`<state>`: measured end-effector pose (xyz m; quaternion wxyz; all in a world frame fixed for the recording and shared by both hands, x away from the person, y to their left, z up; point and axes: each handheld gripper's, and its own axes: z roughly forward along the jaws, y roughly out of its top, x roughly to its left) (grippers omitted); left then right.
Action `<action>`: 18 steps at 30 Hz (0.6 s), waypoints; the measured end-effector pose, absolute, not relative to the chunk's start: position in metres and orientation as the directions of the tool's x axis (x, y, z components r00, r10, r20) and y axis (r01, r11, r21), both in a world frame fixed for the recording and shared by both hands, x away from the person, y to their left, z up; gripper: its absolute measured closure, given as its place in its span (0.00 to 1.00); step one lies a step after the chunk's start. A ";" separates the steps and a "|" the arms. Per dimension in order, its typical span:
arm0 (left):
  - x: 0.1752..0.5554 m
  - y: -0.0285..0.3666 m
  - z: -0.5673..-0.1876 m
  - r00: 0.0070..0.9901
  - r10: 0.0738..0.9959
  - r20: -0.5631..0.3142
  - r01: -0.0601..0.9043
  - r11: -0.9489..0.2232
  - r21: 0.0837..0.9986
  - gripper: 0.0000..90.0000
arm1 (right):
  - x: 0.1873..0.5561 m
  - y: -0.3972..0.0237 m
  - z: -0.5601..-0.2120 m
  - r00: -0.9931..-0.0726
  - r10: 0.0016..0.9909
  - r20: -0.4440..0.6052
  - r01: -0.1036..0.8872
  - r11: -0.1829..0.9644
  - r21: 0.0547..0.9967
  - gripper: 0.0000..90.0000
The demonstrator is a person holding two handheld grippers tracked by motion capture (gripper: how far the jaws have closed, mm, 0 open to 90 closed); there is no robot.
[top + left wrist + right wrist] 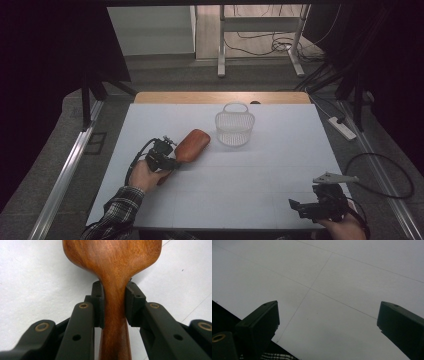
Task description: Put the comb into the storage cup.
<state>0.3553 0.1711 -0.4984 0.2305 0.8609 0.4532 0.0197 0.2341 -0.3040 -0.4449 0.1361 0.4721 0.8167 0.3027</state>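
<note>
Left gripper [172, 161] at the table's left-middle, held from below by a hand with a plaid sleeve [120, 210], jaws pinched on the narrow neck of a wooden paddle-shaped board [190, 146]. In the left gripper view, pads [98, 302] pressed against both sides of the neck, broad rounded blade [112, 255] widening just beyond them. Board low over the white table [260, 175], pointing up-right toward a white wire basket [235, 127]; near the basket, not touching. Right gripper [300, 207] parked at the near right corner, close to the front edge, jaws spread wide over bare surface [332, 302]. Broad open stretch of table between the two grippers. Wood reddish-brown, smooth, visibly grained; basket rounded, fine mesh, with a small looped handle; tabletop matte with faint seam lines.
</note>
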 end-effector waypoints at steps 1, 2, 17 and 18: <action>0.355 0.172 -0.497 0.588 0.789 -0.177 0.770 -0.479 0.421 0.80 | 0.234 -0.304 -0.445 -0.517 0.853 0.063 0.688 0.371 0.623 0.05; 0.355 0.173 -0.496 0.588 0.789 -0.178 0.767 -0.475 0.431 0.80 | 0.234 -0.304 -0.445 -0.517 0.854 0.064 0.688 0.371 0.623 0.05; 0.346 0.180 -0.481 0.591 0.785 -0.187 0.733 -0.425 0.531 0.80 | 0.234 -0.304 -0.445 -0.516 0.854 0.063 0.689 0.370 0.623 0.05; 0.345 0.180 -0.480 0.592 0.784 -0.186 0.728 -0.421 0.540 0.80 | 0.234 -0.304 -0.445 -0.516 0.854 0.063 0.688 0.370 0.624 0.05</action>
